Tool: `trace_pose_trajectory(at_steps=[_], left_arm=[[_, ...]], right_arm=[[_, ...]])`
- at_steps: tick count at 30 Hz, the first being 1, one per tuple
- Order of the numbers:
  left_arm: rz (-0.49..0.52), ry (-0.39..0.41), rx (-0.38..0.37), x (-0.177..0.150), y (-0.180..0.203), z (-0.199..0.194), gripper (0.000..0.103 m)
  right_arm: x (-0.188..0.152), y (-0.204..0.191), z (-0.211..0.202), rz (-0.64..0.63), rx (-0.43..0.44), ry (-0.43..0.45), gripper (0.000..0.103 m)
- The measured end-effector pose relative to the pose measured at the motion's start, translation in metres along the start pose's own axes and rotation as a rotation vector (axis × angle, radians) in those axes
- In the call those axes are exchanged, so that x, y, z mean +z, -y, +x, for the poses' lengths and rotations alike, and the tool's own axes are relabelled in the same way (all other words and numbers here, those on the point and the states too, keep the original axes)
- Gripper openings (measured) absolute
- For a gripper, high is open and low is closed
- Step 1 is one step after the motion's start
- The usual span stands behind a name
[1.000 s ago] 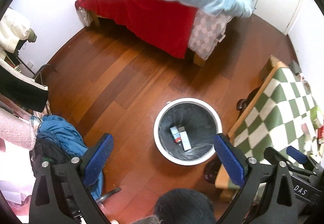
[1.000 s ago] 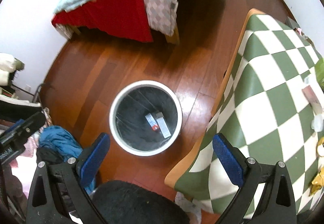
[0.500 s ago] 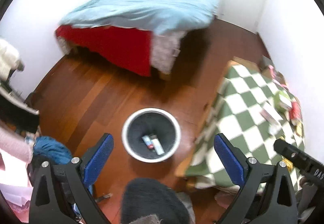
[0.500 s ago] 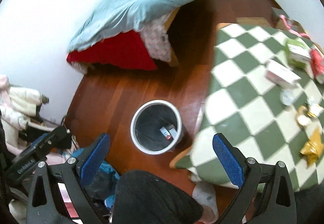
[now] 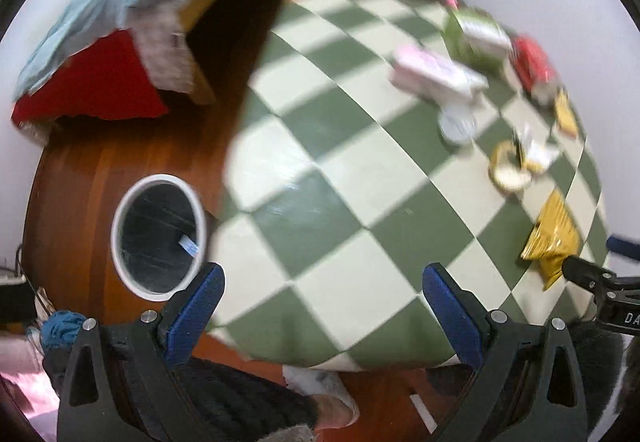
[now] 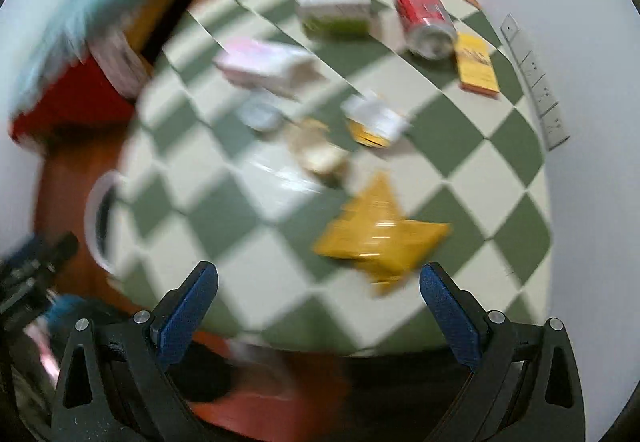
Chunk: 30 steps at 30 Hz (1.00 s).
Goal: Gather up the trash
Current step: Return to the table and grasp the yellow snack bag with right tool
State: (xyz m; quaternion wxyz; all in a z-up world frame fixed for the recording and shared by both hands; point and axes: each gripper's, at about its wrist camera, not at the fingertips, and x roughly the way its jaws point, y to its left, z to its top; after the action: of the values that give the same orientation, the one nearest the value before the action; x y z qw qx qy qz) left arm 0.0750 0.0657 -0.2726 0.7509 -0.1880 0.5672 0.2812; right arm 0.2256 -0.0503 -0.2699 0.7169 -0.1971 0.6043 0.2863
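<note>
Trash lies on a green-and-white checkered table [image 5: 320,202]: a yellow foil wrapper [image 5: 554,238] [image 6: 380,238], a pink-white carton [image 5: 436,72] [image 6: 264,68], a green box [image 5: 476,34] [image 6: 332,8], a red can [image 5: 532,62] [image 6: 424,20], a yellow packet [image 6: 476,66] and small crumpled pieces [image 5: 516,166] [image 6: 372,120]. A white-rimmed bin [image 5: 160,238] stands on the floor left of the table, with trash inside. My left gripper [image 5: 320,302] is open and empty over the table's near edge. My right gripper [image 6: 320,298] is open and empty above the table, just short of the yellow wrapper. The right view is blurred.
A bed [image 5: 120,22] with a blue duvet and red sheet stands at the back left. A white power strip [image 6: 536,82] lies along the wall at the table's right. Blue clothing [image 5: 64,324] lies on the wooden floor by the bin. White walls close in behind and right.
Both grippers have swung right and away from the bin, coming over the checkered table. The trash on the table now fills both views. Both stay open.
</note>
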Motion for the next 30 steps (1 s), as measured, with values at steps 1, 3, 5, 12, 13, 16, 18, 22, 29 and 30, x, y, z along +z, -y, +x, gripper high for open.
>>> trace_pose_trajectory(at_steps=[1, 3, 5, 12, 13, 16, 18, 22, 29, 30], left_arm=[[0.014, -0.017, 0.004, -0.002, 0.008, 0.007, 0.101], [0.037, -0.052, 0.008, -0.004, 0.026, 0.024, 0.101], [0.046, -0.075, 0.008, -0.006, 0.035, 0.034, 0.101], [0.061, -0.11, 0.021, -0.006, 0.051, 0.052, 0.101], [0.064, -0.111, 0.023, -0.005, 0.052, 0.053, 0.101], [0.078, -0.103, 0.029, -0.002, 0.055, 0.052, 0.101], [0.089, -0.094, 0.035, -0.001, 0.058, 0.049, 0.101], [0.096, -0.074, 0.037, 0.004, 0.064, 0.041, 0.101], [0.185, -0.043, -0.017, 0.018, 0.102, 0.037, 0.101], [0.216, -0.04, -0.036, 0.022, 0.114, 0.038, 0.101]], right_arm=[[0.001, 0.006, 0.01, -0.027, -0.022, -0.022, 0.102], [0.004, 0.017, 0.029, -0.1, -0.044, -0.058, 0.102], [0.006, 0.023, 0.045, -0.164, -0.067, -0.097, 0.102], [0.019, 0.038, 0.08, -0.237, -0.014, -0.139, 0.093], [0.021, 0.04, 0.08, -0.238, -0.001, -0.129, 0.093], [0.026, 0.046, 0.08, -0.227, 0.027, -0.099, 0.089], [0.027, 0.052, 0.079, -0.204, 0.044, -0.086, 0.075], [0.026, 0.075, 0.073, -0.081, 0.12, -0.052, 0.066], [0.008, 0.134, 0.04, 0.185, 0.069, 0.066, 0.066], [0.007, 0.145, 0.037, 0.209, 0.042, 0.075, 0.066]])
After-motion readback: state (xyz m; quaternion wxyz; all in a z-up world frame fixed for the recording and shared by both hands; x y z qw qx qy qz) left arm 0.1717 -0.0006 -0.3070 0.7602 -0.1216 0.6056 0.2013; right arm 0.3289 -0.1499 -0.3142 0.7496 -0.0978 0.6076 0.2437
